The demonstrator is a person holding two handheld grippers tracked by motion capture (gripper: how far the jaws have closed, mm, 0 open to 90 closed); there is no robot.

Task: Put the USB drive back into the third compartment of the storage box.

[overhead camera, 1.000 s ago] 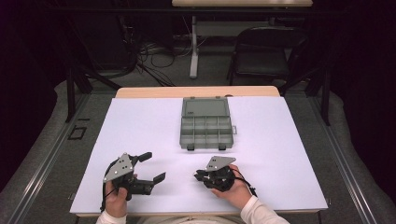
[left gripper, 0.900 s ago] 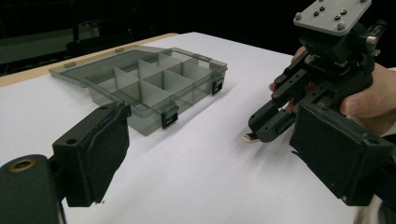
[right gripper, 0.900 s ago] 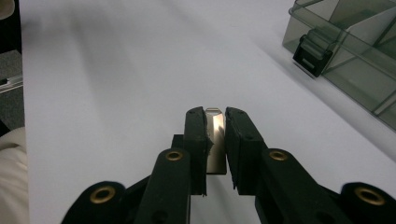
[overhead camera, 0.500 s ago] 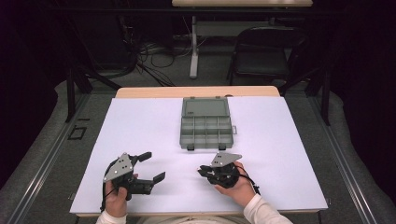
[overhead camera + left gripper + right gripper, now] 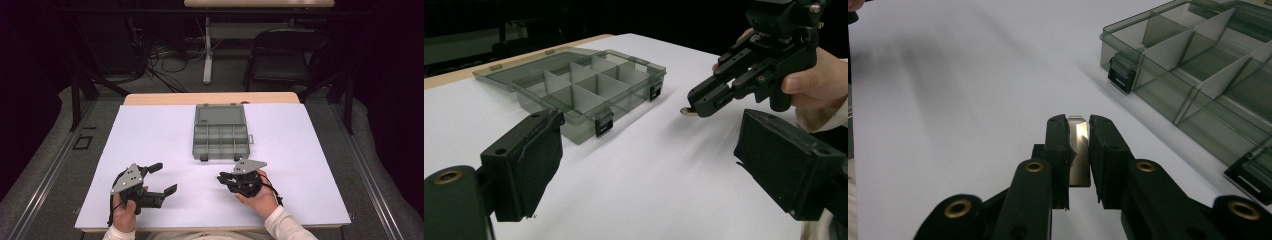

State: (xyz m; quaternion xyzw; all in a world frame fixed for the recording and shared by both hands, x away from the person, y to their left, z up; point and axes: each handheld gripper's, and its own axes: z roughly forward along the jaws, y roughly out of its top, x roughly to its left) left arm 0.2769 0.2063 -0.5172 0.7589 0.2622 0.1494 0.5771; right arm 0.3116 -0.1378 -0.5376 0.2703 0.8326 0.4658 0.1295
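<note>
One small metal piece pinched between the closed jaws of the right claw, lifted off the white surface near its front edge. Not yet dropped: every visible compartment of the open organizer box, mid-surface toward the far edge, looks empty. Left claw spread wide, holding nothing, near the front-left corner. Remaining, by the look of it: carrying to the box, release into a compartment.

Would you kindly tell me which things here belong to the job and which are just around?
In the job:
- right claw, shut on a small metal strip
- open divided box

Just around:
- left claw, open
- folding chair
- floor cables
</note>
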